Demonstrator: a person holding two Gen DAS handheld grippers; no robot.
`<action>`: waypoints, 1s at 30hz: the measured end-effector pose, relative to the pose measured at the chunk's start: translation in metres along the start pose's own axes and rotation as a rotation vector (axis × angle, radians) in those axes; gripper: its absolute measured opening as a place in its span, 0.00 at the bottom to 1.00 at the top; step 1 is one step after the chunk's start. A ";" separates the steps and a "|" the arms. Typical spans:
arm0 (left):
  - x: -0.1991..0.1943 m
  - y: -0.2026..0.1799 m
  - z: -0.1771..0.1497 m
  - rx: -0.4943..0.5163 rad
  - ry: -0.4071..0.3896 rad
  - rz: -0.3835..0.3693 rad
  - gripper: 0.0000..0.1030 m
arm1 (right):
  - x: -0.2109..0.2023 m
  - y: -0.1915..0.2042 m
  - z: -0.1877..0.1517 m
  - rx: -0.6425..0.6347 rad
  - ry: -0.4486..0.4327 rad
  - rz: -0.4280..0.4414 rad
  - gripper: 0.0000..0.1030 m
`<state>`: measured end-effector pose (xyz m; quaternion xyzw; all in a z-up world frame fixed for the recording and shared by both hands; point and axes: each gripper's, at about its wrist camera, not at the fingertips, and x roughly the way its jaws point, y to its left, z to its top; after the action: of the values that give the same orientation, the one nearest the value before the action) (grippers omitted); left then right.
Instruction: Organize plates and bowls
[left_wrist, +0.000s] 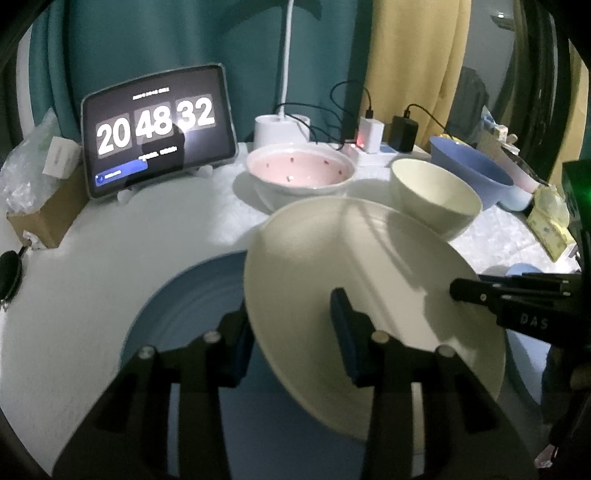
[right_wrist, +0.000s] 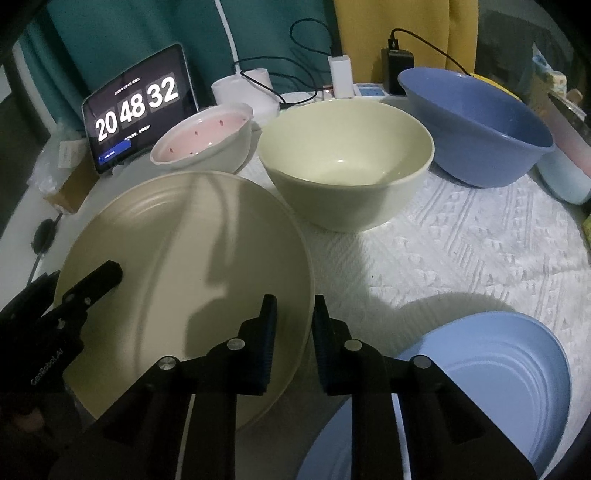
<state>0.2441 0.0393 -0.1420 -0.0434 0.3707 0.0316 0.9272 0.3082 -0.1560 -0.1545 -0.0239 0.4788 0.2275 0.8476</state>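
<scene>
left tool (left_wrist: 291, 332): part open, astride near rim of cream plate (left_wrist: 369, 280), grip cannot tell | right tool (right_wrist: 293, 332): narrow gap, plate rim between pads | plate tilted above blue plate (right_wrist: 491, 373) | cream bowl (right_wrist: 345, 158) ahead on counter (right_wrist: 461, 251)

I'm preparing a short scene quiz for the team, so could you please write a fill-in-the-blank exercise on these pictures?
1. Both claws straddle the rim of the ____ plate.
2. The bowl with the pink inside stands next to the ____ showing a clock.
3. Another plate on the table is coloured ____.
4. The big bowl by the chargers is coloured ____.

Missing words: cream; tablet; blue; blue
</scene>
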 end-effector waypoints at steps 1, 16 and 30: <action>-0.002 0.000 0.000 0.001 -0.005 0.000 0.39 | -0.002 0.001 0.000 0.000 -0.005 0.000 0.20; -0.031 -0.007 -0.002 0.012 -0.051 -0.006 0.39 | -0.032 0.002 -0.008 0.000 -0.057 0.000 0.20; -0.049 -0.025 -0.008 0.043 -0.071 -0.022 0.39 | -0.058 -0.005 -0.024 0.032 -0.087 -0.006 0.20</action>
<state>0.2053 0.0126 -0.1122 -0.0262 0.3378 0.0150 0.9407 0.2654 -0.1873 -0.1211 -0.0020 0.4449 0.2179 0.8687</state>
